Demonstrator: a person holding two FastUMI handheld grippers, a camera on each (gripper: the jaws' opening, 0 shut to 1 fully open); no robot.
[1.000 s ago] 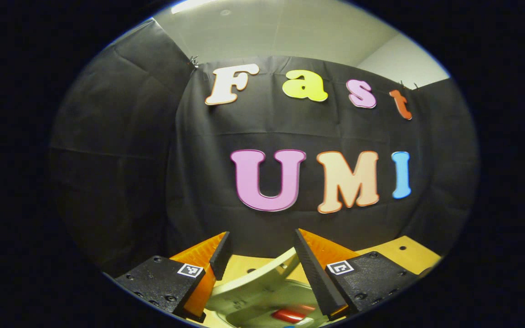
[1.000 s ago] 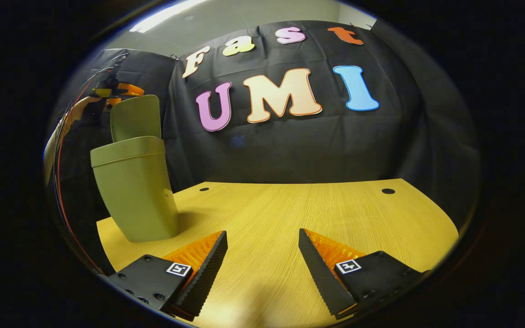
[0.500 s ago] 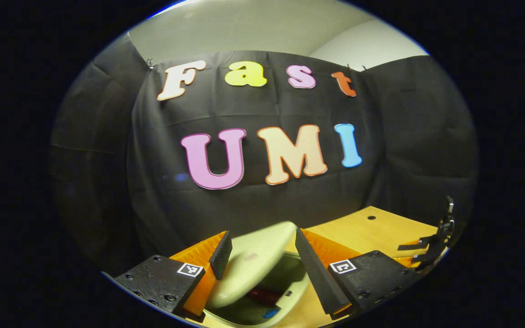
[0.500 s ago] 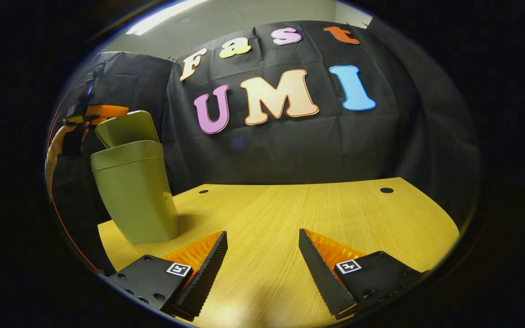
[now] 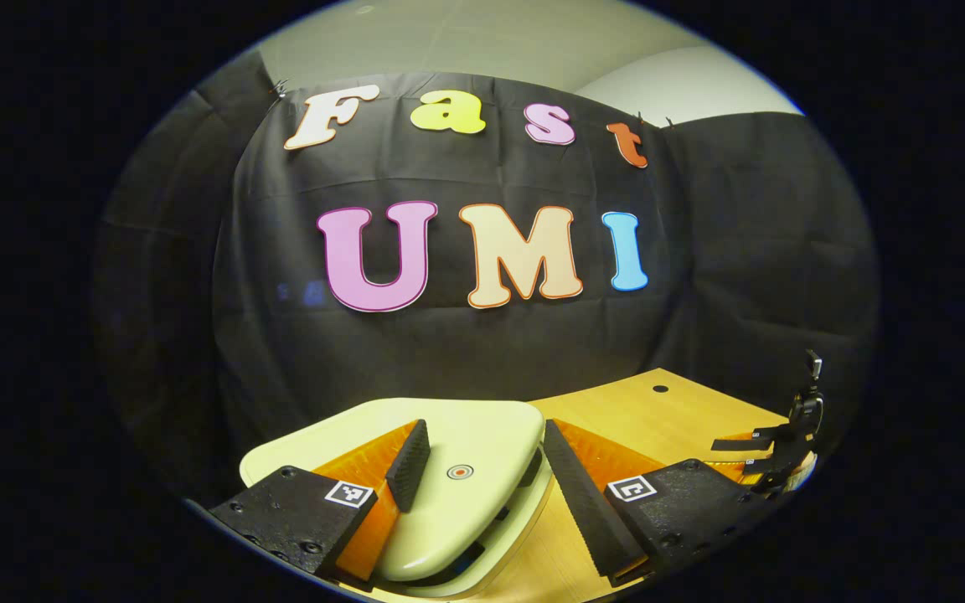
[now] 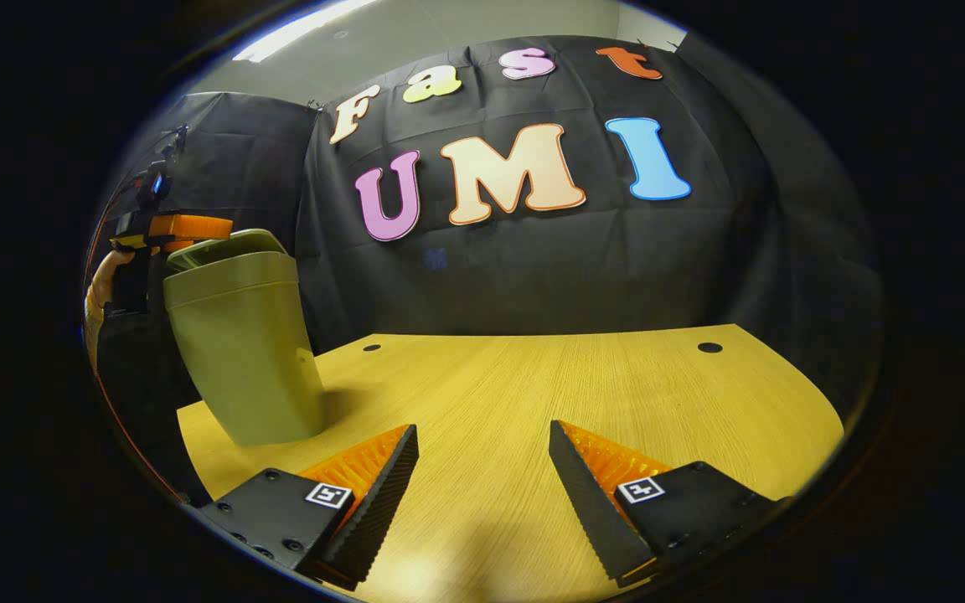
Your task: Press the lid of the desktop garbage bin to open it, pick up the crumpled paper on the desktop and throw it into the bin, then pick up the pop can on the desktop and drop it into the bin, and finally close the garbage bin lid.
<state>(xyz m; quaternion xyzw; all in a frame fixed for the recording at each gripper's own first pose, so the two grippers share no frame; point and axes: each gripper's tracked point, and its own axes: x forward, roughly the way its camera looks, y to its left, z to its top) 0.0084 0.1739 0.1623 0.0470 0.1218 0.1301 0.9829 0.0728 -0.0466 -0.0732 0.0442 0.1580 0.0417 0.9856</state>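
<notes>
1. In the left gripper view, the left gripper [image 5: 477, 456] sits right over the lid [image 5: 457, 444] of the desktop garbage bin [image 5: 524, 511]. Its two fingers are spread wide and hold nothing.
2. The left finger [image 5: 410, 456] lies on top of the lid. The right finger [image 5: 583, 494] is just past the lid's right edge, over the wooden tabletop [image 5: 658, 410].
3. The lid is pale green and almost flat. A thin dark gap shows under its near right edge, so it is nearly down on the bin.
4. A small round mark with a red ring [image 5: 460, 471] is on the lid between the fingers. No words can be read on it.
5. Each finger mount has a little black and white square tag [image 5: 350, 494].
6. In the right gripper view, the right gripper [image 6: 482, 469] hangs over the near edge of the tabletop [image 6: 583, 385]. Its fingers are wide apart and hold nothing.
7. In that view the bin [image 6: 244, 352] stands near the tabletop's far left corner, with the lid [image 6: 223, 249] lying low on top.
8. The left gripper [image 6: 168, 230] is seen there above the lid, with a hand [image 6: 101, 280] behind it.
9. Two small dark holes [image 6: 709, 347] are in the tabletop near its back edge.
10. I cannot see the crumpled paper or the pop can on the tabletop.
</notes>
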